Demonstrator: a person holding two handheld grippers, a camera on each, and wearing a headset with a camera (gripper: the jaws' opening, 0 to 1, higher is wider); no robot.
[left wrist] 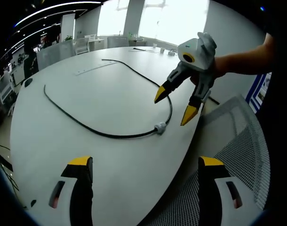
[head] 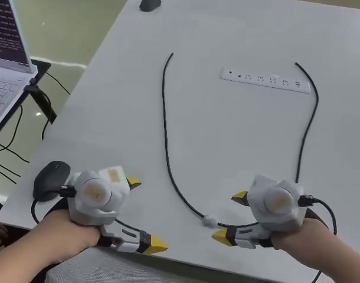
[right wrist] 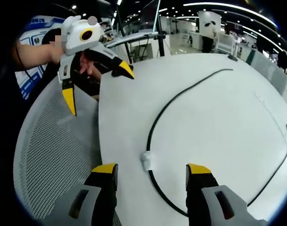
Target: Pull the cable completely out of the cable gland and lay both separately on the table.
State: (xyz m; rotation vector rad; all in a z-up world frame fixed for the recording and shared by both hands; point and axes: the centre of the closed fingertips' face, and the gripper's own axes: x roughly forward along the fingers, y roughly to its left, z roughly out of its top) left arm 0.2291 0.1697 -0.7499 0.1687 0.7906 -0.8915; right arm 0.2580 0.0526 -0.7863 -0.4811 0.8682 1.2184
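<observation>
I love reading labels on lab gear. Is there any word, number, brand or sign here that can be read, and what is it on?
No text here can be read for sure.
Lines of text on the laptop screen: too small to read.
Small marks on the power strip: too small to read.
Pale marks on the blue board: blurred.

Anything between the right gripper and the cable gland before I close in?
Nothing visible. Only bare table lies between the open right gripper and the white cable gland, threaded on the black cable.
</observation>
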